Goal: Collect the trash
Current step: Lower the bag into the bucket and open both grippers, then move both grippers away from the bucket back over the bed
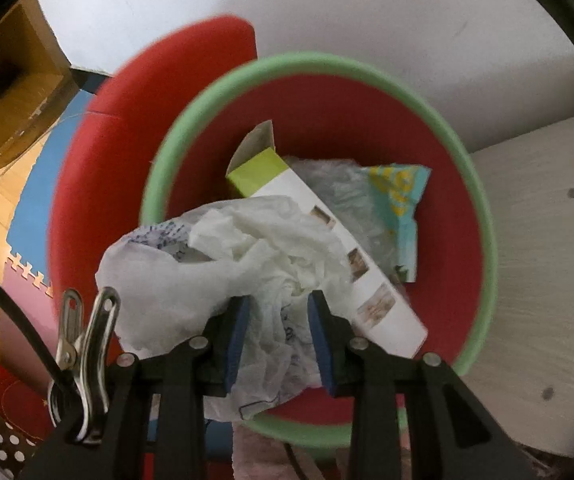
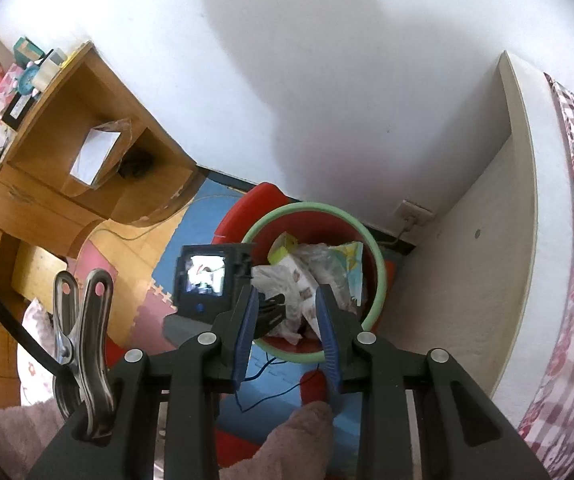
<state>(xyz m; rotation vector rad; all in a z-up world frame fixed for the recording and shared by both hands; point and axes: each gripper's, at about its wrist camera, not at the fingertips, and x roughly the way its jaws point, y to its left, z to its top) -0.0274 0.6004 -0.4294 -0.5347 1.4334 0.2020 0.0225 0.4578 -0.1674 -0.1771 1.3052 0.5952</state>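
Left tool [image 1: 275,334] pinching soft, featherlight crumpled tissue [image 1: 223,256] at its 6 o'clock fold | right tool [image 2: 287,334] hovering empty, part-open | we are judging bin [image 1: 483,216] grip secure.

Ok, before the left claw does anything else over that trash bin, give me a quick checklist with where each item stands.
1. Left claw on the crumpled white tissue: ok, tissue sits between its pads.
2. Tissue over the red bin: ok, though part overhangs the green rim.
3. Room in the bin: cannot tell; a white and green carton and a plastic wrapper already fill much of it.
4. Right claw out of the way: ok, held higher and empty.
5. Firm pad pressure: cannot tell.
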